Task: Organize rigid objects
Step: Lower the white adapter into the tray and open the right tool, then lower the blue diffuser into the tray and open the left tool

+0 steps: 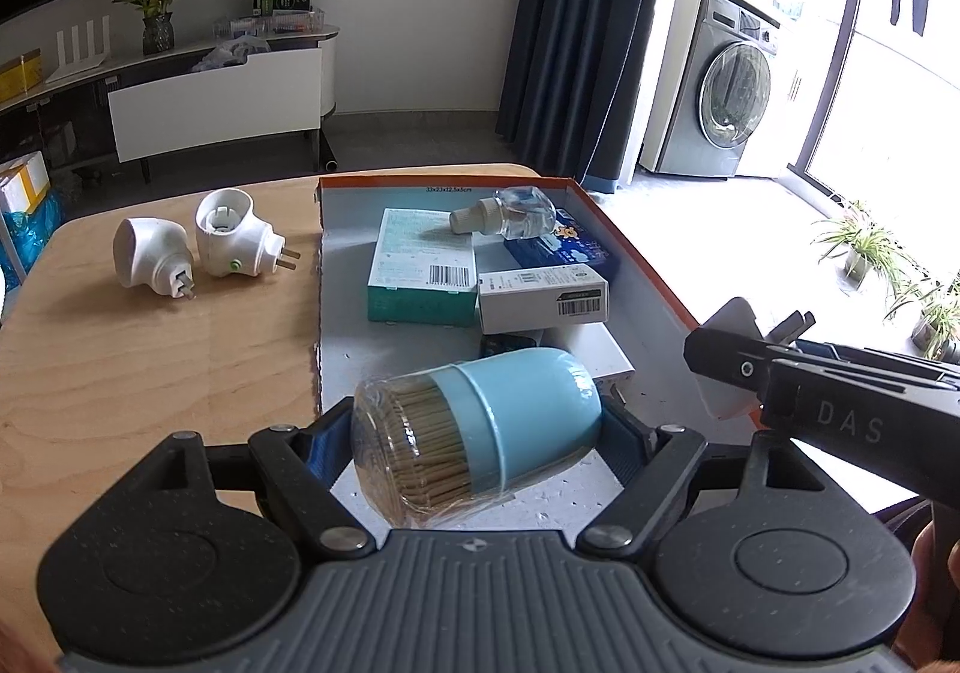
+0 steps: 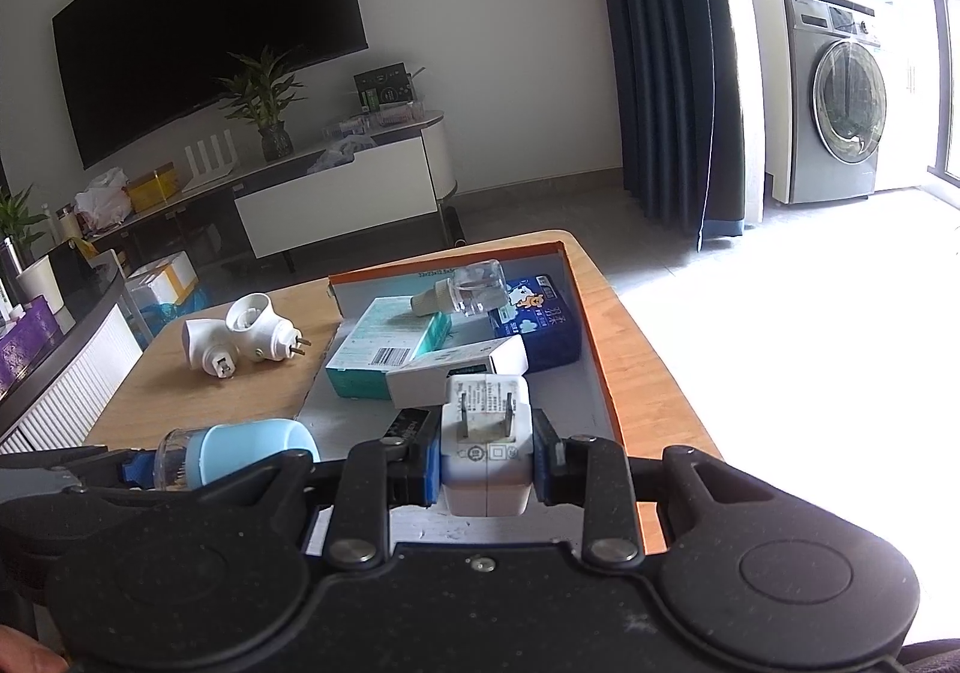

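Both claws carry cargo above the box (image 1: pixel 648 277): left claw (image 1: pixel 480 433) clamped on the toothpick jar (image 1: pixel 480 433), right claw (image 2: pixel 486 463) clamped on the charger (image 2: pixel 486 445). Two plug-in heaters (image 1: pixel 198 247) wait on the counter (image 1: pixel 150 373), likely next for boxing.

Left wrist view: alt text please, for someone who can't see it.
The left gripper clamps a blue toothpick holder lying sideways above a shallow cardboard tray holding small boxes and a clear bottle. Two white plug-in devices sit on the wooden table beside it; the right gripper enters from the right.
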Action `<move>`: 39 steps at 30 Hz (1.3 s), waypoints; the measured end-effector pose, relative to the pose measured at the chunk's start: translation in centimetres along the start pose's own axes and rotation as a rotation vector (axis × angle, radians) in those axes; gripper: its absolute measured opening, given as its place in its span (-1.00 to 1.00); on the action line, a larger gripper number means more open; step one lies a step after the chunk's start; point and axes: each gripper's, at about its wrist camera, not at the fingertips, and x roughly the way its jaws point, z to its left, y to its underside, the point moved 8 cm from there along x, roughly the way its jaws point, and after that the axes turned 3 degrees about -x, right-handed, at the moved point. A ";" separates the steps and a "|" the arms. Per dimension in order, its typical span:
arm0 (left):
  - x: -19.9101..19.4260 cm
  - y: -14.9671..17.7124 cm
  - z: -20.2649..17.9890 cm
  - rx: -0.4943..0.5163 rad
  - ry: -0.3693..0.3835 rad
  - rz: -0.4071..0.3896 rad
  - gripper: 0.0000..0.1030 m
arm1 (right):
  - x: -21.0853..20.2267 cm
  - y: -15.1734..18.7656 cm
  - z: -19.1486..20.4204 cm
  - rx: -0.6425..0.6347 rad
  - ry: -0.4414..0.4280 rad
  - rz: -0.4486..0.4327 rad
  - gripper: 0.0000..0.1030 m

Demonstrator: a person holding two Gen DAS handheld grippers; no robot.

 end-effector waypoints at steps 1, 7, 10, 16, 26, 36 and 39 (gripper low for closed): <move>0.0 0.0 -0.1 0.002 0.001 0.002 0.61 | 0.0 0.0 0.0 0.000 0.000 0.000 -0.32; 0.4 0.2 -0.6 0.017 0.013 0.010 0.61 | 0.2 0.0 0.0 -0.005 0.000 0.007 -0.32; 0.5 0.3 -0.7 0.021 0.019 0.014 0.61 | 0.4 0.1 -0.1 -0.004 0.002 0.013 -0.32; 0.8 0.5 -0.9 0.027 0.029 0.024 0.61 | 0.6 0.0 -0.2 0.003 0.004 0.011 -0.32; 1.3 0.6 -2.1 0.044 0.069 0.041 0.61 | -0.9 -0.9 -1.6 0.053 0.039 -0.058 0.05; 1.0 -0.3 -4.9 0.060 0.181 0.007 0.88 | -2.9 -1.9 -2.2 0.056 0.079 -0.127 0.33; 0.5 -0.5 -4.4 0.060 0.151 0.000 0.88 | -3.3 -2.0 -2.2 0.054 0.078 -0.130 0.37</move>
